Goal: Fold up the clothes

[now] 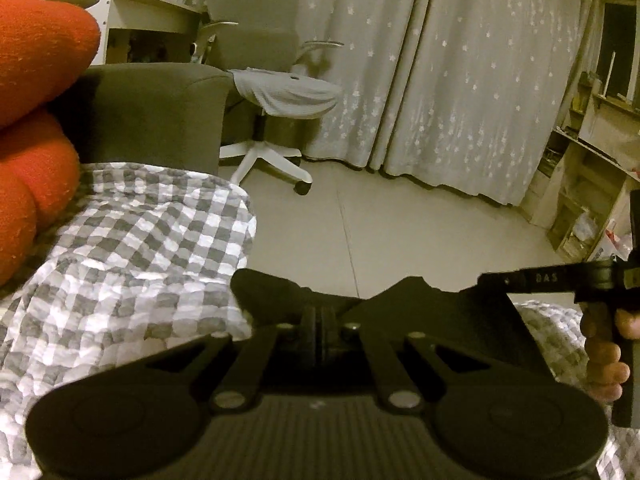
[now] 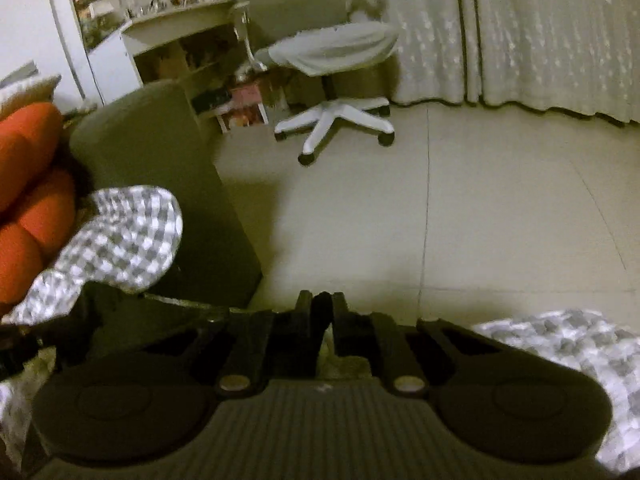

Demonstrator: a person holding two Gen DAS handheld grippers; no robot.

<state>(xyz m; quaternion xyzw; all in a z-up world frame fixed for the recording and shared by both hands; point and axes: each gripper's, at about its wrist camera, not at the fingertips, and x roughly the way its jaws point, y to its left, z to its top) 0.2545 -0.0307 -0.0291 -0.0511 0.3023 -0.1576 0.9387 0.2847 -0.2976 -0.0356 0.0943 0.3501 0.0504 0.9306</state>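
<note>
A dark garment [image 1: 420, 300] spreads to both sides of my left gripper [image 1: 320, 320], whose fingers are shut on its edge, held above a grey-and-white checked blanket [image 1: 140, 240]. At the right edge of the left wrist view a hand [image 1: 604, 360] holds my right gripper [image 1: 560, 280] close beside the garment's end. In the right wrist view my right gripper [image 2: 322, 304] has its fingers pressed together, and the dark garment [image 2: 168, 312] runs taut from them toward the left gripper [image 2: 16, 344]. Most of the garment hangs below, out of sight.
Orange cushions [image 1: 36, 80] and a grey sofa arm [image 1: 152, 112] stand at the left. On the tiled floor [image 2: 440, 220] ahead are a white office chair [image 2: 340, 120] with a pale cloth on its seat, long curtains [image 1: 460, 80] and shelves [image 1: 580, 184] at the right.
</note>
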